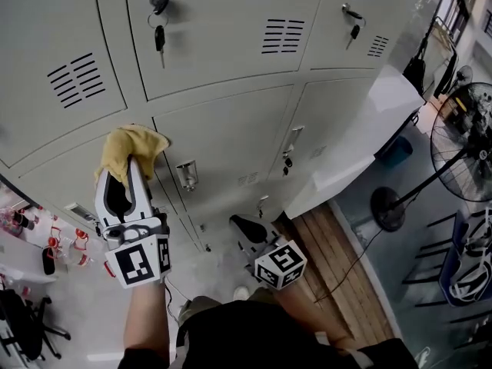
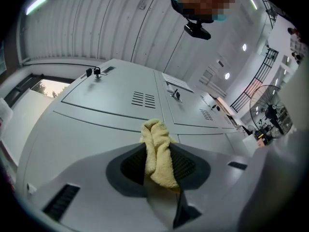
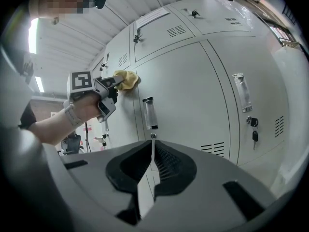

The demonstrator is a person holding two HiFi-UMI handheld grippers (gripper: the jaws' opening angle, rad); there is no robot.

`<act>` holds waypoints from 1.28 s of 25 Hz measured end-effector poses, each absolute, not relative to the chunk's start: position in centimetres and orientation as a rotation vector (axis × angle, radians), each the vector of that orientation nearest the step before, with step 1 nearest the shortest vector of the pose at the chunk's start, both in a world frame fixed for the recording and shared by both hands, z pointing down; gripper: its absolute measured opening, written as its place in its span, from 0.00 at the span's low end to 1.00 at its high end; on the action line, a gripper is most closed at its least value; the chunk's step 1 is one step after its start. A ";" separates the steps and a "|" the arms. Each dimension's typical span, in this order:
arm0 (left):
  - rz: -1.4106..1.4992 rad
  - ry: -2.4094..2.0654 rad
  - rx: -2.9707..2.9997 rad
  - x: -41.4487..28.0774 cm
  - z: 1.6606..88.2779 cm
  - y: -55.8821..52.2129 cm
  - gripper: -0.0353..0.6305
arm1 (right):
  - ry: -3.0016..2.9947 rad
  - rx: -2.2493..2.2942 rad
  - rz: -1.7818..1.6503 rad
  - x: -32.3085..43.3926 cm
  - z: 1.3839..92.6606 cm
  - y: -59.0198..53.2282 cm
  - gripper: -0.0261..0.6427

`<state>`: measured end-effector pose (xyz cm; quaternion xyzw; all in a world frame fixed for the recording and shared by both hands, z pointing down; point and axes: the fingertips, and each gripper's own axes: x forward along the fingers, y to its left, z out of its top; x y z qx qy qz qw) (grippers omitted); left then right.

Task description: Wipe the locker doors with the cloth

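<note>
1. My right gripper (image 3: 152, 139) sits at the bottom of the view, jaws closed together with nothing between them.
2. It points at a grey locker door (image 3: 193, 91), and the jaw tips show just under that door's handle (image 3: 149, 112).
3. Up left, my left gripper (image 3: 116, 81) pinches a yellow cloth (image 3: 128, 78) against the locker front, near that door's top left corner.
4. My hand (image 3: 87, 104) wraps that gripper, and a watch (image 3: 72, 114) sits on the wrist.
5. Vents (image 3: 216, 149) sit low on the door.
6. On the next door to the right, a key (image 3: 254, 137) hangs from the lock.
</note>
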<state>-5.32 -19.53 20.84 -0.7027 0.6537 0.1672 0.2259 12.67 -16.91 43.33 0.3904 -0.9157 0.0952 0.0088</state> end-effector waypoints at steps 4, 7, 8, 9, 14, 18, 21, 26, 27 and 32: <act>0.425 1.792 -1.967 -4.7 21.3 -19.7 0.23 | -2.864 1.214 0.306 12.7 43.5 -16.8 0.08; 0.396 1.772 -1.998 -4.7 21.8 -19.7 0.23 | -2.871 1.219 0.316 12.2 43.5 -16.8 0.08; 0.383 1.766 -2.008 -4.8 21.9 -19.7 0.23 | -2.871 1.221 0.324 11.9 43.6 -16.7 0.08; 0.369 1.760 -2.018 -4.9 22.1 -19.7 0.23 | -2.871 1.220 0.333 11.6 43.7 -16.6 0.08; 0.309 1.748 -2.073 -6.1 23.3 -19.4 0.23 | -2.868 1.214 0.371 9.3 44.2 -16.1 0.08; 0.269 1.755 -2.103 -7.9 24.2 -18.9 0.23 | -2.866 1.196 0.387 7.0 44.5 -15.5 0.08; 0.255 1.763 -2.101 -9.7 24.5 -18.3 0.23 | -2.868 1.176 0.398 5.0 44.7 -15.0 0.08; 0.242 1.791 -2.086 -13.2 24.7 -17.3 0.23 | -2.877 1.133 0.395 1.6 44.8 -14.3 0.08; 0.239 1.796 -2.081 -13.9 24.7 -17.1 0.23 | -2.879 1.124 0.394 0.9 44.8 -14.2 0.08; 0.238 1.832 -2.039 -17.2 24.4 -16.1 0.23 | -2.895 1.076 0.391 -2.1 44.8 -13.8 0.08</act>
